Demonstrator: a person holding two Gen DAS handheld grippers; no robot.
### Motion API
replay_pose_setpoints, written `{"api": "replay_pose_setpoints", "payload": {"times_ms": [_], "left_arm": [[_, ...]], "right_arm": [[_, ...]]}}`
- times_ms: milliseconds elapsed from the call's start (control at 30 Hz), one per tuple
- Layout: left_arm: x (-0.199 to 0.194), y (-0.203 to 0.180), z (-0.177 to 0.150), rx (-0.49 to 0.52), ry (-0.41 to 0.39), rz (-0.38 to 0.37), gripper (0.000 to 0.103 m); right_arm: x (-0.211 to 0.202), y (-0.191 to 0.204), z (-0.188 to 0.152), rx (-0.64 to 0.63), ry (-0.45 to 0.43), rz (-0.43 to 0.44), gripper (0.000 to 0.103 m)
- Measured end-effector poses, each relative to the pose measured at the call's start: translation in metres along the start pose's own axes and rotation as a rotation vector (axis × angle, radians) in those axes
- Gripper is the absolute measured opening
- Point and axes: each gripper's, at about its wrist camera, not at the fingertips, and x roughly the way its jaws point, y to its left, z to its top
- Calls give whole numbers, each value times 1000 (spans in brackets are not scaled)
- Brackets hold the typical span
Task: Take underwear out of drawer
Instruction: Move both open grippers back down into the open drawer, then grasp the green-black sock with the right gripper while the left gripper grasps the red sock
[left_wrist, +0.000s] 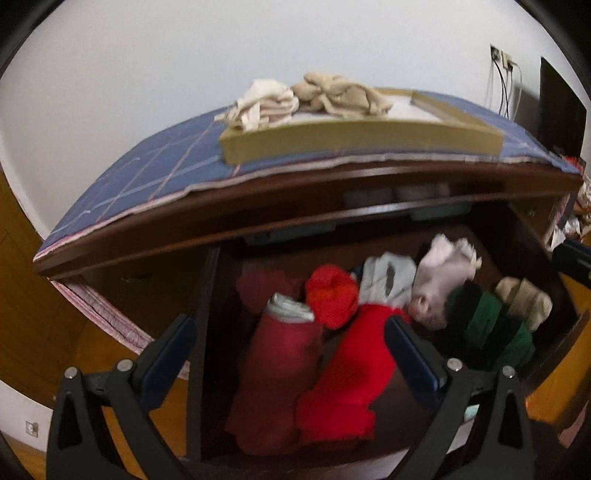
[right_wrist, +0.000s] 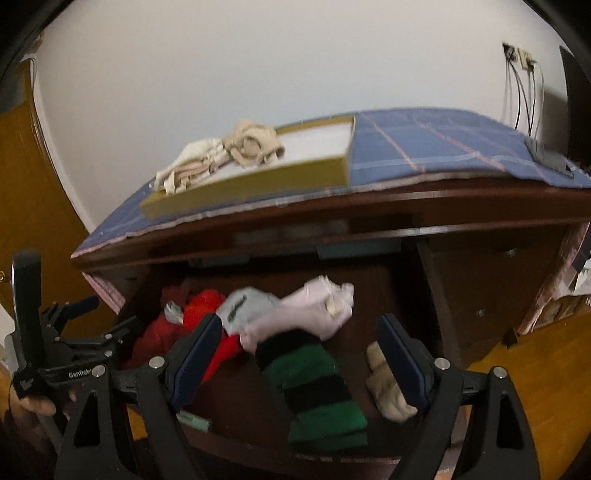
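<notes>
Both grippers, left and right, hang wide open and empty above the open drawer, where rolled underwear lies in a row.

Left gripper tilted downward, black arms spread from the lower corners of its own view, blue-padded fingers standing wide apart with nothing pressed between them. Right gripper angled down likewise, jaws wide, pads clear of any contact, nothing clamped. In the right wrist view, left gripper also seen from the side at the far left edge, its black frame grasped low down by a hand, fingers curled round the handle, forearm out of frame.
</notes>
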Motion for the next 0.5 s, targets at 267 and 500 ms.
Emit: {"api": "replay_pose_setpoints", "payload": {"times_ms": [267, 500], "left_arm": [[21, -7, -11, 125, 120, -106, 103], [47, -28, -9, 147, 232, -237, 101]], "right_arm": [[28, -5, -8, -1, 167, 73, 87], [53, -7, -15, 1, 287, 102, 70]]}}
